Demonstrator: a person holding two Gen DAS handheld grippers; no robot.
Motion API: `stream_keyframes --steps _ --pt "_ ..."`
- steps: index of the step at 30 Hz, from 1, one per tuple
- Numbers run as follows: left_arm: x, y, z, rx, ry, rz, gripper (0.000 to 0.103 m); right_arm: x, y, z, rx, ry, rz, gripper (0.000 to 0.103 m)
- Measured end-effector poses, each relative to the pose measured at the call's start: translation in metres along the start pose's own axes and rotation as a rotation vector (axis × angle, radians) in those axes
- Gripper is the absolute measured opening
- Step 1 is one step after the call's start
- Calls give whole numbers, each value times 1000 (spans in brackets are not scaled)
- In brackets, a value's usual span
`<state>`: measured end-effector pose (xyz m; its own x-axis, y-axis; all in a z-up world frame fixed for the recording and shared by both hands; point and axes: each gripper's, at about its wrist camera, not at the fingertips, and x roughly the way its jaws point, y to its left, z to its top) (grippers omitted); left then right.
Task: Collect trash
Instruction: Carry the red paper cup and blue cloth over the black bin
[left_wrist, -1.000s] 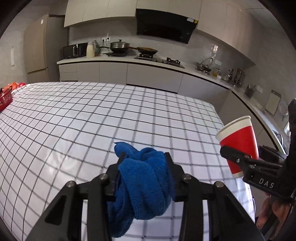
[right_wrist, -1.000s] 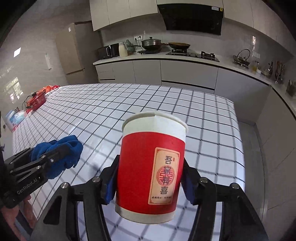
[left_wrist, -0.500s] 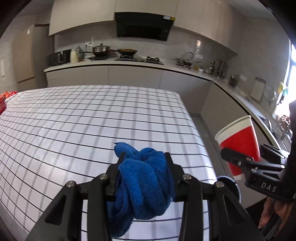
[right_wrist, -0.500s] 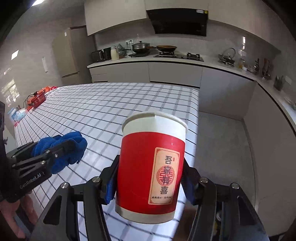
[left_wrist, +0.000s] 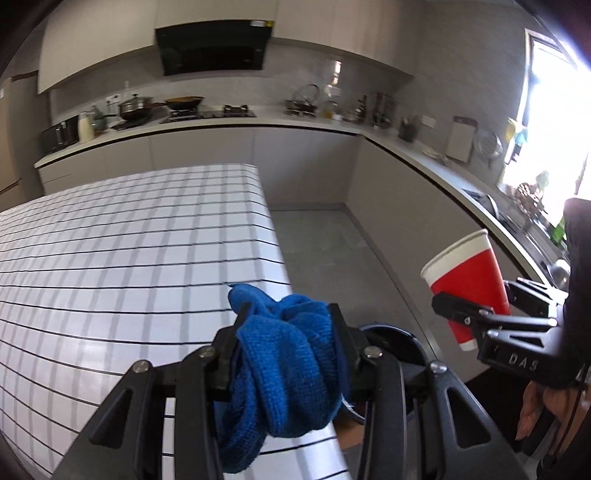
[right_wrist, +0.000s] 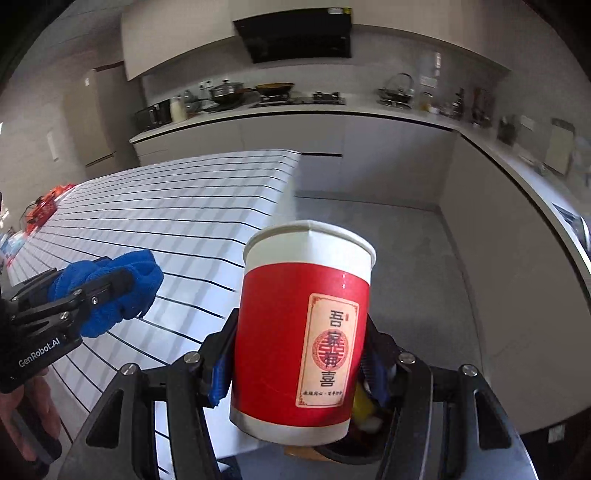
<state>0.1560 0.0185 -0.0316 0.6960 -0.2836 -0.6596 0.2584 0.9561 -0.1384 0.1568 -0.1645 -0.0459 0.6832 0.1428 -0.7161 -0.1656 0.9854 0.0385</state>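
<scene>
My left gripper (left_wrist: 286, 332) is shut on a crumpled blue cloth (left_wrist: 284, 365) and holds it over the table's right edge. My right gripper (right_wrist: 299, 343) is shut on an upright red paper cup (right_wrist: 303, 339) with a white rim and a label. The cup also shows in the left wrist view (left_wrist: 467, 280), off the table to the right. A dark round trash bin (left_wrist: 391, 339) stands on the floor below both grippers; in the right wrist view the bin (right_wrist: 354, 452) shows under the cup, with trash inside. The cloth also shows in the right wrist view (right_wrist: 110, 291).
The table (left_wrist: 129, 258) has a white checked cloth; its right edge drops to a grey floor (left_wrist: 332, 243). Grey counters (left_wrist: 424, 166) run along the back and right walls with pots and kitchenware. Red items (right_wrist: 40, 210) lie at the table's far left.
Both grippers have swung to the right, from over the table to its right edge and the floor. The trash bin has come into view below them. Both grips are unchanged.
</scene>
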Motion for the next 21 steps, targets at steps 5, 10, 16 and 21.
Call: stream_keyframes --steps 5,10,16,21 --pt "16 -43 -10 25 30 -49 40 -11 -43 -19 4 11 -26 61" --pt "33 -78 -19 44 65 -102 40 -11 -76 -40 -15 41 -19 61" --pt "63 -109 -35 51 111 -104 40 3 -116 -64 -32 92 3 61" --pt "95 -127 -56 44 159 -98 40 36 -133 -88 -60 161 39 61"
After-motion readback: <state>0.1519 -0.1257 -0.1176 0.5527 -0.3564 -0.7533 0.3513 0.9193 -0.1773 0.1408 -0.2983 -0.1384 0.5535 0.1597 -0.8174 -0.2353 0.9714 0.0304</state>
